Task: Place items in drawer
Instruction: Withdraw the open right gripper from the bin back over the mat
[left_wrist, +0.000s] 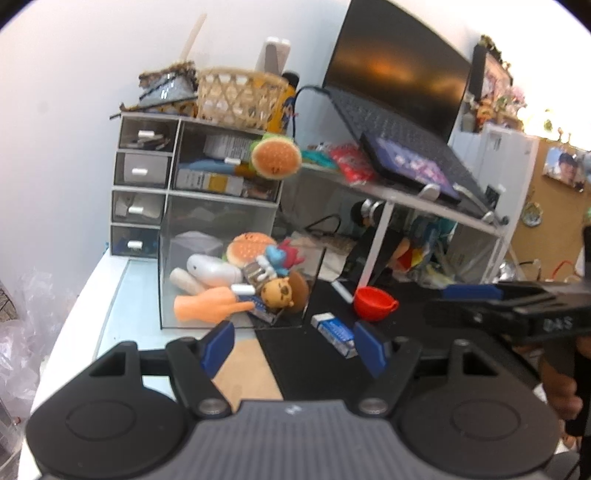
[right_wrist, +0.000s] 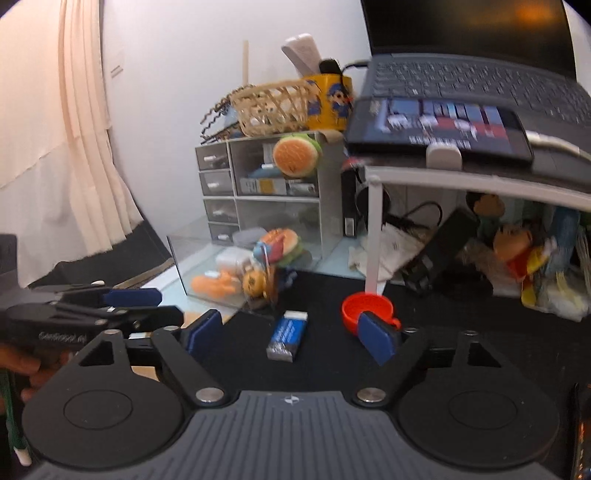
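A clear drawer (left_wrist: 164, 280) stands pulled out of the grey organizer (left_wrist: 140, 199). It holds a burger toy (left_wrist: 247, 248), an orange hand toy (left_wrist: 210, 303), a bear head and other small toys. On the black mat lie a blue-sleeved eraser (left_wrist: 334, 332) and a red cup (left_wrist: 373, 302). My left gripper (left_wrist: 293, 347) is open and empty, just in front of the drawer and left of the eraser. My right gripper (right_wrist: 290, 336) is open and empty, its fingers either side of the eraser (right_wrist: 288, 334), with the red cup (right_wrist: 364, 304) at its right fingertip. The drawer (right_wrist: 177, 251) is ahead to its left.
A white riser shelf (left_wrist: 406, 199) carries a laptop (left_wrist: 399, 85) and a phone. A wicker basket (left_wrist: 240, 96) and a yellow cup sit on the organizer, and a second burger toy (left_wrist: 276, 157) hangs at its front. Cables and toys crowd under the shelf. A curtain (right_wrist: 74, 140) hangs left.
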